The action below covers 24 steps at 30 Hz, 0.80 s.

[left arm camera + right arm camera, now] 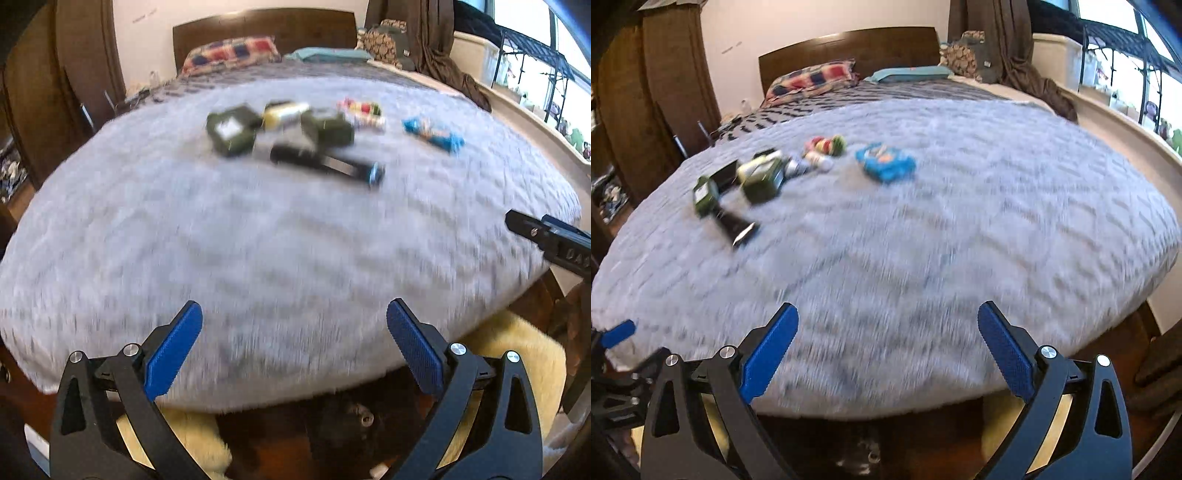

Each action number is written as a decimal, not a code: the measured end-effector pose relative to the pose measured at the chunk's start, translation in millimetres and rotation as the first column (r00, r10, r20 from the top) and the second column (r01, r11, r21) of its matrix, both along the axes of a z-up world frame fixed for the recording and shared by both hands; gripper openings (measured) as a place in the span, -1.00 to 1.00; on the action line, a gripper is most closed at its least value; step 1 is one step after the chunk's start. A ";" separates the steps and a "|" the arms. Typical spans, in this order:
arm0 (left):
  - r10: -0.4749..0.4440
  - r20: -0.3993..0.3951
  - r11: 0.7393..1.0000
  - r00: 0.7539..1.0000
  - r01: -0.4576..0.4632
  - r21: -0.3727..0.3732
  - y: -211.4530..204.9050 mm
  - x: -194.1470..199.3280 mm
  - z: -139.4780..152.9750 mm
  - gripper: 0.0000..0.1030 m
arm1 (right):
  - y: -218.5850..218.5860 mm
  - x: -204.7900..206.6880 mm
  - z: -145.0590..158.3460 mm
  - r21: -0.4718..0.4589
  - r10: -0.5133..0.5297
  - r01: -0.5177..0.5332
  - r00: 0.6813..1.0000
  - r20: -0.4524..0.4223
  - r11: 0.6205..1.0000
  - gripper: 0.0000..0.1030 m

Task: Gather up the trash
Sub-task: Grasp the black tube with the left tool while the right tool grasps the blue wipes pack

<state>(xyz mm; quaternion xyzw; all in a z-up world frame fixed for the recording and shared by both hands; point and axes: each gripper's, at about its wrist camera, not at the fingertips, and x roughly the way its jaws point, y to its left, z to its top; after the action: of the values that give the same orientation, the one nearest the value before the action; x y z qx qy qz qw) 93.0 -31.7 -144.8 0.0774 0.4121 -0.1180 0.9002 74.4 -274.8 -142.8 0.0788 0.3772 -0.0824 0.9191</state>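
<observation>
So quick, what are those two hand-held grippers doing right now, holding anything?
Left hand-held gripper: open, holding nothing, above the grey blanket.
Right hand-held gripper: open, holding nothing.

**Left gripper open over the foot of a bed strewn with wrappers**

The left gripper (294,347) hangs with its blue pads (173,350) spread wide, nothing between them, above the near edge of a grey fuzzy blanket (258,251) covering the bed. Farther up the blanket lies a blurred cluster of trash: a dark green packet (232,129), a yellow and white wrapper (286,112), another dark green packet (328,129), a long black package (325,164), a red and green wrapper (364,110), and, apart to the right, a blue wrapper (434,133). The right gripper (546,240) enters at the right edge. A checked pillow (231,53) rests by the wooden headboard (266,31).
</observation>
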 end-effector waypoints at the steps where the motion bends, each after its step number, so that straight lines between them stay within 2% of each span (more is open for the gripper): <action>1: -0.001 0.004 1.000 1.000 0.001 -0.002 -5.5 6.6 2.3 0.84 | -1.9 8.8 2.4 -0.006 -0.003 0.003 1.000 0.003 1.000 0.90; 5: 0.014 0.009 0.999 1.000 -0.014 -0.040 -15.0 40.2 8.4 0.84 | -14.2 39.1 9.1 -0.030 -0.022 0.023 1.000 0.015 0.999 0.90; 9: 0.042 -0.018 0.994 0.999 -0.044 -0.097 -21.1 80.3 10.5 0.84 | -22.8 70.5 16.3 -0.039 -0.036 0.037 0.999 0.032 0.999 0.90; 18: 0.117 -0.092 0.988 0.989 -0.126 -0.094 -34.0 149.0 -7.2 0.83 | -19.2 131.1 14.0 -0.125 -0.027 0.032 0.999 0.038 0.992 0.90; 24: 0.130 -0.148 0.988 0.980 -0.140 -0.064 -42.7 171.0 -28.0 0.77 | -30.7 168.7 -2.2 -0.071 -0.018 0.015 0.999 -0.039 0.997 0.90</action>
<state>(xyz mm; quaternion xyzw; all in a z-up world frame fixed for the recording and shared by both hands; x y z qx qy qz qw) 264.0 -74.4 -172.8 0.0070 0.4754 -0.0771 0.8764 243.2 -305.5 -145.0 0.0476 0.3914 -0.1050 0.9130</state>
